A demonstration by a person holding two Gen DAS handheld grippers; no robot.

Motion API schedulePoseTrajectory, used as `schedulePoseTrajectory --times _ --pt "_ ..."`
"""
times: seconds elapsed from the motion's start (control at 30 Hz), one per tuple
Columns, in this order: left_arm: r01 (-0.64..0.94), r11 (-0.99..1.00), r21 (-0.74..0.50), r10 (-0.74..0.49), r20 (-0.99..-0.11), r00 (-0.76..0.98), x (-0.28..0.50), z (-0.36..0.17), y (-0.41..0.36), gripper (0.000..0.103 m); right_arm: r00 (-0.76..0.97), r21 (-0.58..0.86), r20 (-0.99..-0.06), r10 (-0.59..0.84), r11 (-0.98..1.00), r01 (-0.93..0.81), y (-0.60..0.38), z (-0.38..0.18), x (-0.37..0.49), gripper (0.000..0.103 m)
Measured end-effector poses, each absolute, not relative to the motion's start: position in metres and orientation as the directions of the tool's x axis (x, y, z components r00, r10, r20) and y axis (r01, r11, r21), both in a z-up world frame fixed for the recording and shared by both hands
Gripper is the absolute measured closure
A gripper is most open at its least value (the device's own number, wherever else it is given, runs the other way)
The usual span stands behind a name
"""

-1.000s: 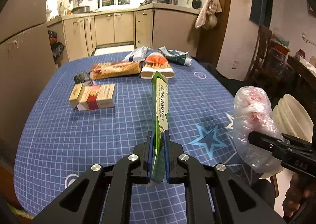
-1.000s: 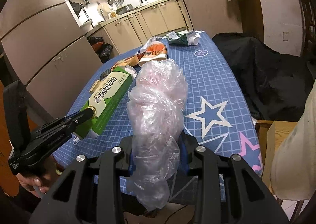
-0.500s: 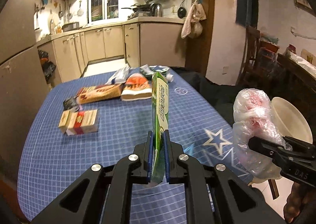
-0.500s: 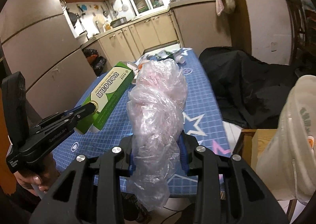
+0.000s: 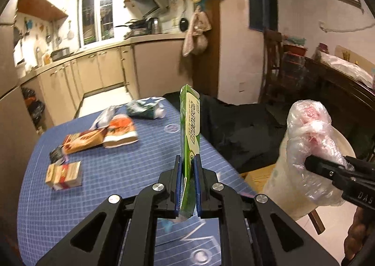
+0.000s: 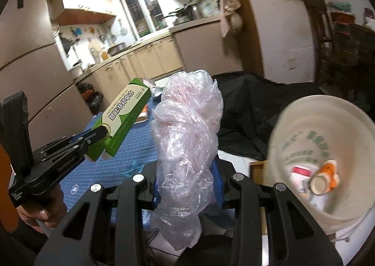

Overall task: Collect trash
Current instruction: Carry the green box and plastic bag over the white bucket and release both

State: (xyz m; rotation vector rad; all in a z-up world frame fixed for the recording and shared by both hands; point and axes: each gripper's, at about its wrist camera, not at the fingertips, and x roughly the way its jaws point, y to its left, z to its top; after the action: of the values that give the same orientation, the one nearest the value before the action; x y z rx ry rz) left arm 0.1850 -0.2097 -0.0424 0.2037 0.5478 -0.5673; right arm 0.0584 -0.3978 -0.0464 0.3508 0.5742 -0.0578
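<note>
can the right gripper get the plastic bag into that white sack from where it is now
Probably yes. The right gripper is shut on the plastic bag, and the white sack gapes open just to its right with nothing between them; some trash already lies at its bottom.

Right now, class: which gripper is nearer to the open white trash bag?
Right. The right gripper, clamping crumpled plastic, is beside the trash bag; the left gripper, holding the green box, is above the table.

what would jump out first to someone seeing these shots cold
The crumpled clear plastic bag clamped in the right gripper fills the middle of the right wrist view, beside an open cream sack with trash inside. The left gripper pinches a long green and white carton upright over the blue grid tablecloth.
</note>
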Motion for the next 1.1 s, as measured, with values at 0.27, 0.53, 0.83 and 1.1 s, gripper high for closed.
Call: schedulePoseTrajectory --times 0.27,0.53,0.83,1.1 --pt "0.663 0.745 0.078 -0.533 -0.527 0.661 0.164 -0.035 -0.282 0.092 0.846 0.284 -0.526 -0.089 0.919 0.273 -0.447 -0.039 0.020 0.070" --pt "0.753 0.650 0.101 -0.606 -0.529 0.594 0.144 -0.037 -0.351 0.092 0.830 0.285 -0.524 -0.193 0.878 0.384 -0.495 -0.046 -0.011 0.070" --pt "0.841 0.525 0.128 -0.680 -0.531 0.505 0.123 -0.045 -0.415 0.092 0.777 0.270 -0.568 -0.272 0.830 0.489 -0.540 -0.060 -0.026 0.070" --pt "0.882 0.455 0.119 -0.720 -0.533 0.444 0.128 -0.057 -0.452 0.085 0.710 0.231 -0.637 -0.300 0.804 0.548 -0.574 -0.085 -0.010 0.052"
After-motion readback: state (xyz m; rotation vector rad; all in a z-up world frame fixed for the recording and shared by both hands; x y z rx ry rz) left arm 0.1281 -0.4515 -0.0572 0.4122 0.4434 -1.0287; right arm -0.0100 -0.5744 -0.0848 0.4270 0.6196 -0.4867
